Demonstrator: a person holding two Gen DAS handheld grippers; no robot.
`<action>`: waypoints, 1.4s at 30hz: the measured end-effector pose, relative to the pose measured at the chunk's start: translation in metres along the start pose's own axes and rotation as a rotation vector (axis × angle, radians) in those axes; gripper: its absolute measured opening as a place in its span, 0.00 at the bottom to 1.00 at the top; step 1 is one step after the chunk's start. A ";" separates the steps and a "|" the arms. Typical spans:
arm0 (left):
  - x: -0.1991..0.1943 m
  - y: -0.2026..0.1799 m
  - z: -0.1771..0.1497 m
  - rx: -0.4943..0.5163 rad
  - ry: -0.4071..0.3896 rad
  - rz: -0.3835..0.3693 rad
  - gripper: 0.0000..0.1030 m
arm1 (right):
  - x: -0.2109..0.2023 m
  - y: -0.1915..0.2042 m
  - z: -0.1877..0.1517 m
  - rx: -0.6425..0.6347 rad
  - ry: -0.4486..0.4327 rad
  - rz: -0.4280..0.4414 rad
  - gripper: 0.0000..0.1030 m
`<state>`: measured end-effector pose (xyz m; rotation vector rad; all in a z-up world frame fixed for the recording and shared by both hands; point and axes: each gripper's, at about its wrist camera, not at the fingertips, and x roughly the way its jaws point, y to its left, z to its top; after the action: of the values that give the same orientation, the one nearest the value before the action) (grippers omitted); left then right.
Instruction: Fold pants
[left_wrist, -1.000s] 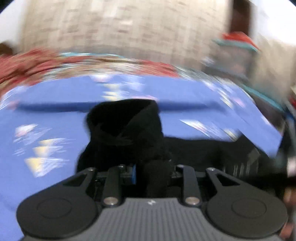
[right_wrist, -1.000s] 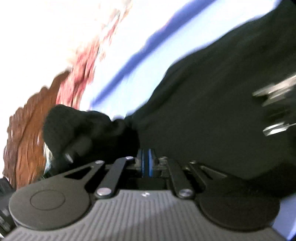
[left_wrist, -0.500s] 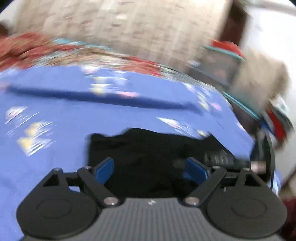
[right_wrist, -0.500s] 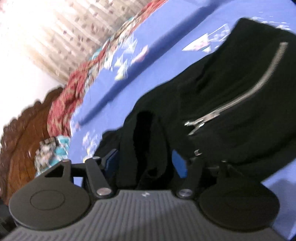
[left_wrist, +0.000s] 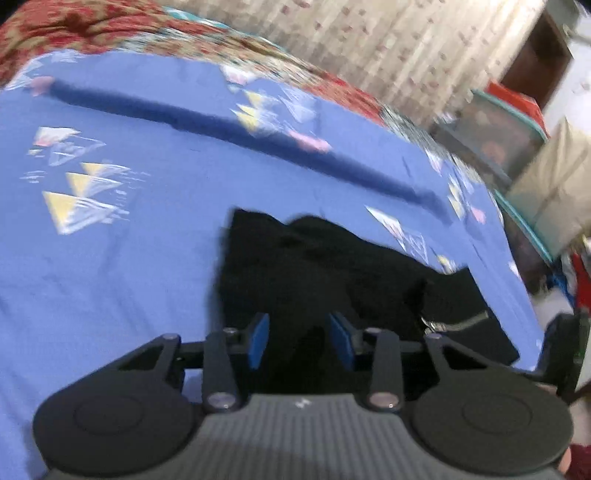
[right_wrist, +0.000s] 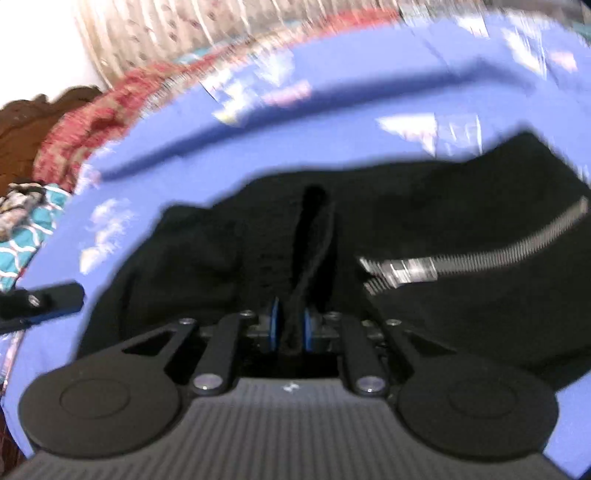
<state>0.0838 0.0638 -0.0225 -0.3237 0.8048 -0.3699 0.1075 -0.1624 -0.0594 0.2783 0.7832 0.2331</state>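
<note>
Closing now, your left tongs (left_wrist: 299, 341): blue pads about a third apart with a dark ridge of the pants (left_wrist: 332, 273) running up between them, though through the blur I can't tell whether the pads press the cloth yet. The pants lie bunched on the blue bed (left_wrist: 129, 258), straight ahead of and under both tongs, their long axis running across toward your right, where the zipper (right_wrist: 480, 254) sits.

Over to your right tongs (right_wrist: 290, 330): jaws nearly together and closing too, pinching a narrow upright fold of black cloth between the pads. That one looks like a real hold.

So both hands sit at the near edge, side by side, left at the plainer end and right closer to the zipper. The coming lift likely turns on carrying that near edge away from you, over the rest.

No brand, label or readable writing anywhere.
</note>
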 end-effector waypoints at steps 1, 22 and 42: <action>0.010 -0.007 -0.003 0.036 0.030 0.026 0.34 | 0.000 -0.003 0.001 0.014 -0.003 0.013 0.18; 0.080 -0.057 0.012 0.138 0.201 0.137 0.29 | -0.084 -0.195 0.001 0.572 -0.286 -0.132 0.66; 0.058 -0.166 0.082 0.226 0.173 -0.177 1.00 | -0.085 0.014 0.016 -0.041 -0.267 0.007 0.18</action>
<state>0.1495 -0.0982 0.0631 -0.1523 0.8961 -0.6559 0.0589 -0.1779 0.0123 0.2672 0.5131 0.2129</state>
